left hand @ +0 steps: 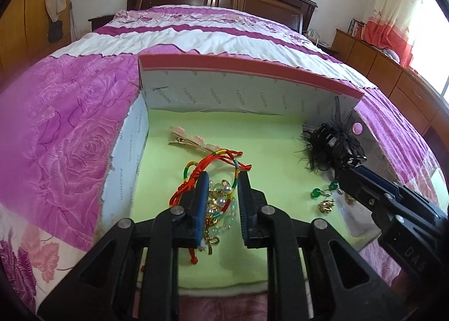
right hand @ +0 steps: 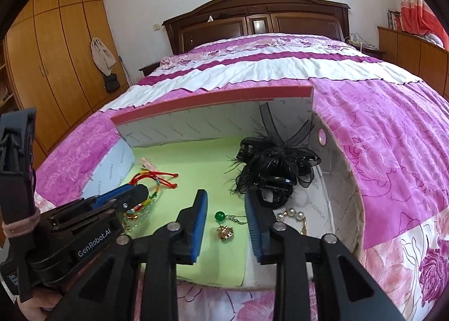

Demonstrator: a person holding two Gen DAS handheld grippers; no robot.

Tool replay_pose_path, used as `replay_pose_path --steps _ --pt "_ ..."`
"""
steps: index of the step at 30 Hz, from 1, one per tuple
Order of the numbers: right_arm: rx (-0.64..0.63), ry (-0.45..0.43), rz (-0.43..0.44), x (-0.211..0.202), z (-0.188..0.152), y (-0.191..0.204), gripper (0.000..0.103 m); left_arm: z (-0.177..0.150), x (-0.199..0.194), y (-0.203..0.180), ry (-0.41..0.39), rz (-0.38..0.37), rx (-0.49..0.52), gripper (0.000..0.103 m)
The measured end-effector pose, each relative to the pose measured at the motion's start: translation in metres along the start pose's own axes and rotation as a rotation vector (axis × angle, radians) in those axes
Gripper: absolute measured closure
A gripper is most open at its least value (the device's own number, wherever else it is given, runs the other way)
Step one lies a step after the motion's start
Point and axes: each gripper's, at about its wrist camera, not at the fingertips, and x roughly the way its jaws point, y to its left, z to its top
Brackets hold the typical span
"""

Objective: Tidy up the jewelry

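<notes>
The bed carries an open cardboard box with a green liner. Inside the box: black feathered hair claw at right, red cord bracelets at left. Left tool, jaws spread, straddles the beaded jewelry pile. Right tool, jaws spread, straddles the green bead earring.

the left gripper hides part of the bead pile. the pearl chain goes behind a right finger. the arms are cut off at the bottom edge.
</notes>
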Motion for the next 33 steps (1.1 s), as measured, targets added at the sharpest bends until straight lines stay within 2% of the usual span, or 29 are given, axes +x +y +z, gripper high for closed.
replay_pose_path --steps 11,18,19,21,25,33 --pt "0.006 -0.086 0.023 -0.047 -0.002 0.01 0.063 -0.008 -0.047 -0.001 -0.08 0.0 0.024 0.079" --pt "-0.02 -0.126 0.013 -0.074 -0.02 0.014 0.062 -0.022 -0.075 -0.002 -0.151 0.016 0.053 0.074" --pt "-0.021 -0.136 0.012 -0.078 -0.023 0.014 0.059 -0.024 -0.079 -0.002 -0.162 0.018 0.052 0.074" --pt "-0.022 -0.155 -0.003 -0.086 -0.029 0.014 0.053 -0.028 -0.083 -0.002 -0.185 0.019 0.049 0.073" --pt "-0.019 -0.188 -0.02 -0.099 -0.039 0.013 0.047 -0.038 -0.091 -0.002 -0.22 0.036 0.061 0.07" --pt "-0.013 -0.204 -0.044 -0.109 -0.059 0.011 0.041 -0.052 -0.092 -0.003 -0.232 0.07 0.054 0.061"
